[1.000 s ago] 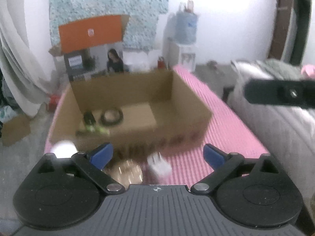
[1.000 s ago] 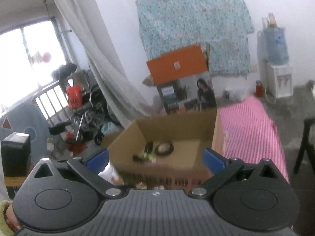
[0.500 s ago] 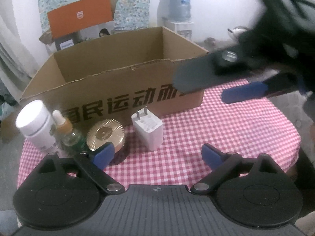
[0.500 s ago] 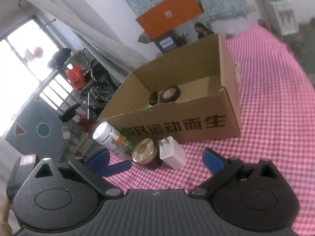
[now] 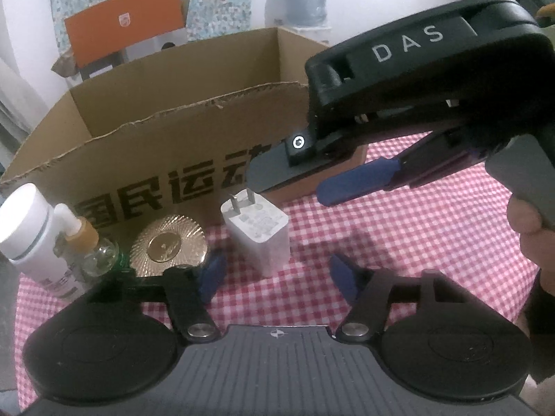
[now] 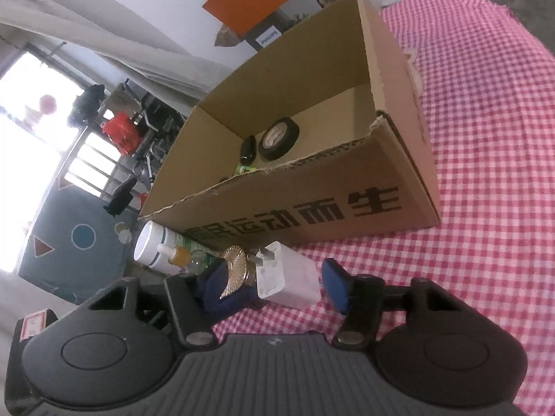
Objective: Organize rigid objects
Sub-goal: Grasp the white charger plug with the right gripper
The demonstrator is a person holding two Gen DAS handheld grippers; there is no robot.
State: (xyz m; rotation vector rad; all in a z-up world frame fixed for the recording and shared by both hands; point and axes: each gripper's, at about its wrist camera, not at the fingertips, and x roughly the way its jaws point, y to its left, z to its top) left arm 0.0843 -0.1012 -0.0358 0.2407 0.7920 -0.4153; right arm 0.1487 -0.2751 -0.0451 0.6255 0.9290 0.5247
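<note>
Sorting so far: a black tape roll (image 6: 279,138), a small dark fob (image 6: 248,148) and something green already lie inside the cardboard box (image 6: 347,204); four things wait outside it.
Left edge of the checked tablecloth (image 5: 416,228): white jar (image 5: 26,228), then a dropper bottle (image 5: 86,242), both just in front of the box wall.
Middle: gold-lidded tin (image 5: 169,244), then the white charger (image 5: 258,232), prongs up, just beside the tin.
Left gripper (image 5: 277,274): jaws have just been closing, half-parted, nothing between the pads; charger just ahead of them.
Right gripper (image 6: 274,284): jaws have just been closing; in its own view the charger looks to stand between the pads, but the left view shows them up at the box's corner, so I cannot tell whether it is gripped.
Remaining: all four loose items, probably into the box.
Open room: right half of the cloth is bare; the torn front rim must be cleared; the two grippers crowd each other.
</note>
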